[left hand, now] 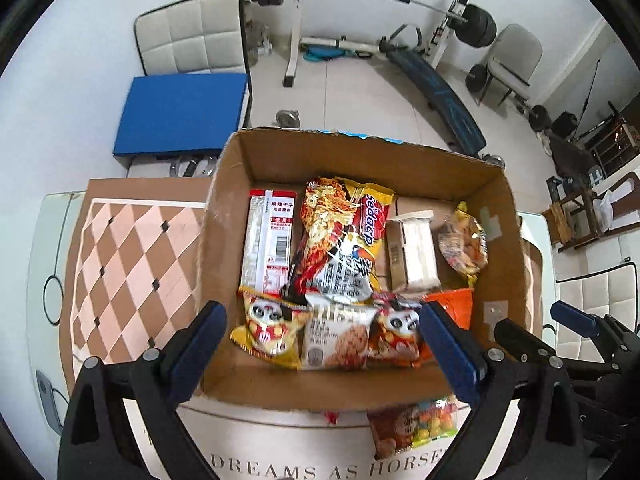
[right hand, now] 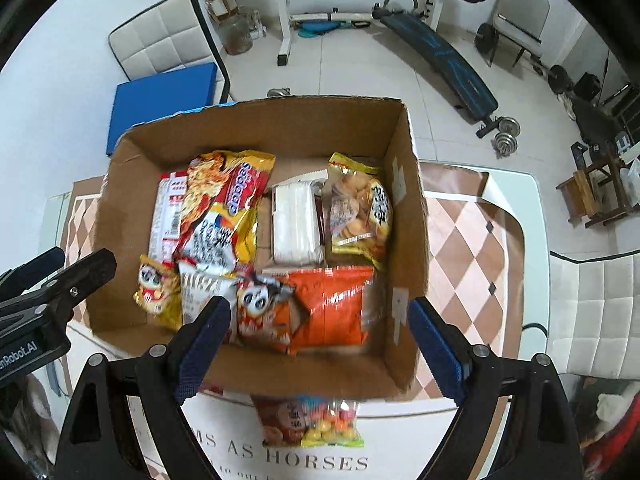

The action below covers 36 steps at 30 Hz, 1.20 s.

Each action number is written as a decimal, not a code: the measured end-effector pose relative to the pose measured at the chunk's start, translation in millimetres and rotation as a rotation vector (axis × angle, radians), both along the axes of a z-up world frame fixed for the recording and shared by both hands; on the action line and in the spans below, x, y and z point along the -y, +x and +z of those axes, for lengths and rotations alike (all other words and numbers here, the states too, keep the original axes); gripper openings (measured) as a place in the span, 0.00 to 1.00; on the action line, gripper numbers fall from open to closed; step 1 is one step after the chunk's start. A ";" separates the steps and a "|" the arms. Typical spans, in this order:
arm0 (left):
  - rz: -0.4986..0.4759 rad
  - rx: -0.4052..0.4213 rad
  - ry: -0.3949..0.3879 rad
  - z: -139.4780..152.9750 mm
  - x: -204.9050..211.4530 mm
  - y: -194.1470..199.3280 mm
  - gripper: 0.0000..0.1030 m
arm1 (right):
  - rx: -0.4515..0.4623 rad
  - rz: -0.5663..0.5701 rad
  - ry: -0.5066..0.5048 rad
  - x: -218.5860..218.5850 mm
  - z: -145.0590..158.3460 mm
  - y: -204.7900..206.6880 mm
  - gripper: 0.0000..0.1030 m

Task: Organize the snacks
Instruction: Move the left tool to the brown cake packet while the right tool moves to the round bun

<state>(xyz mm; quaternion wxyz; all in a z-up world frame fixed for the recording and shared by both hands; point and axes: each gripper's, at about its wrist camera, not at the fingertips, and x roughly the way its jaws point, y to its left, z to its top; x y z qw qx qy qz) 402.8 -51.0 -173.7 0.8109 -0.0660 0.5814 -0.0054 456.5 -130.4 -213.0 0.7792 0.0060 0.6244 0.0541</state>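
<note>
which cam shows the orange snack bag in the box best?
Right wrist. The orange bag lies in full view there, at the near right of the cardboard box. In the left wrist view only a sliver of it shows, the rest hidden behind a left gripper finger.

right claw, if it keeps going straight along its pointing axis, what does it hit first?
Most likely the orange snack bag at the near end of the cardboard box. The right claw is open and empty, aimed steeply down into the box. Depth is unclear; the panda-print packet beside it could come first.
</note>
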 end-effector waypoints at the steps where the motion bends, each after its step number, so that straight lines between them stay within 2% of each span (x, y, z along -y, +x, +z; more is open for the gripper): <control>1: 0.003 0.015 0.002 5.3 0.6 -6.5 0.96 | 0.005 0.001 0.006 1.0 3.5 -5.1 0.90; 11: 0.011 0.144 0.034 57.9 4.5 -65.8 0.96 | 0.104 0.000 0.039 7.8 51.8 -67.1 0.90; 16: 0.021 0.171 0.048 69.5 7.7 -93.2 0.96 | 0.126 -0.007 0.063 10.1 65.2 -90.4 0.90; 19: 0.025 0.167 0.066 67.1 11.5 -112.9 0.96 | 0.094 -0.017 0.092 13.8 58.8 -107.6 0.90; 22: 0.023 0.132 0.085 52.4 14.2 -136.4 0.96 | 0.000 -0.038 0.144 19.9 34.3 -130.4 0.90; 24: 0.017 0.077 0.088 30.8 15.8 -155.8 0.96 | -0.079 -0.060 0.172 23.6 8.4 -149.9 0.90; 30: -0.017 -0.112 0.119 -43.9 15.8 -202.6 0.96 | -0.401 -0.136 0.266 26.0 -97.2 -215.3 0.90; 34: -0.013 -0.198 0.148 -80.3 10.6 -223.9 0.96 | -0.548 -0.197 0.306 24.8 -149.7 -248.6 0.89; 36: -0.011 -0.238 0.157 -96.2 8.5 -231.9 0.96 | -0.588 -0.215 0.331 21.2 -168.3 -257.9 0.89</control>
